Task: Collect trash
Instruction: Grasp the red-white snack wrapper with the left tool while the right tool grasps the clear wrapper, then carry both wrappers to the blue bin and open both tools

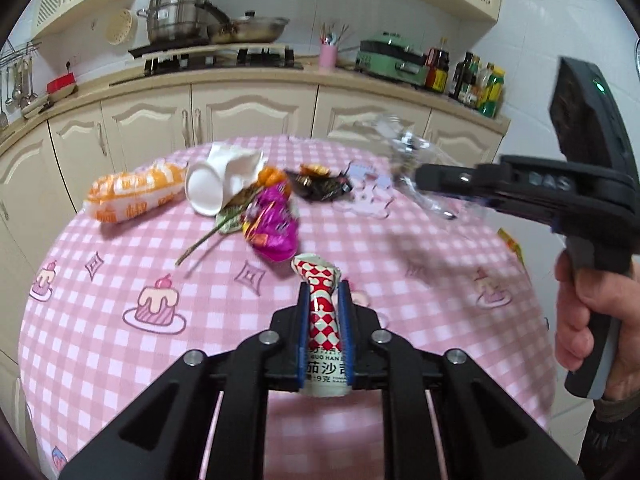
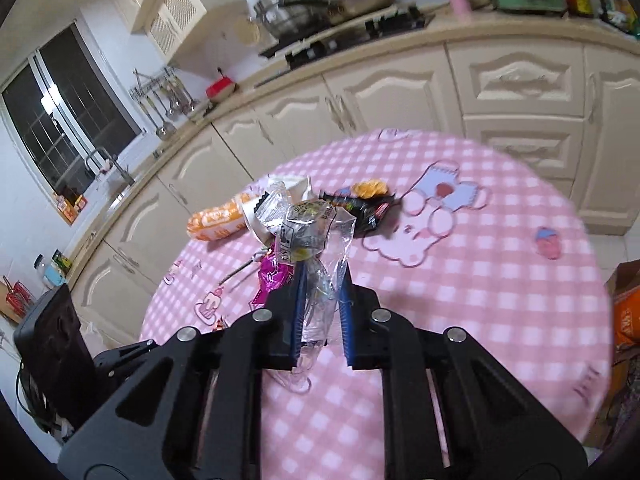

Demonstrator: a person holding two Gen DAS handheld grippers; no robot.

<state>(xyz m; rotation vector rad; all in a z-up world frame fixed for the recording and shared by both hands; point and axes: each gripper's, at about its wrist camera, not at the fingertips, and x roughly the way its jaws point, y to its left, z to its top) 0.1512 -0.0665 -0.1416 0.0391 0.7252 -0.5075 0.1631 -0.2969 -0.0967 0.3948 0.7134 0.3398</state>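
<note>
My left gripper [image 1: 324, 286] is shut on a red-and-white checkered sauce packet [image 1: 322, 312], held above the pink checked tablecloth [image 1: 120, 320]. My right gripper [image 2: 322, 272] is shut on a crumpled clear plastic wrapper [image 2: 316, 236]; the left wrist view shows that same right gripper [image 1: 420, 178] at the right, with the clear wrapper [image 1: 404, 148] at its tip and a hand on its grip. Lying on the table are a magenta wrapper [image 1: 276, 224], a white paper cup [image 1: 208, 190] on its side, an orange-and-white bag [image 1: 136, 196], a black wrapper [image 1: 324, 186] and a dry stem [image 1: 204, 240].
Cream kitchen cabinets [image 1: 248, 112] and a counter with a stove, pots [image 1: 180, 16], a green appliance [image 1: 390, 60] and bottles [image 1: 476, 84] curve behind the round table. An orange bag [image 2: 626, 312] stands off the table's right edge in the right wrist view.
</note>
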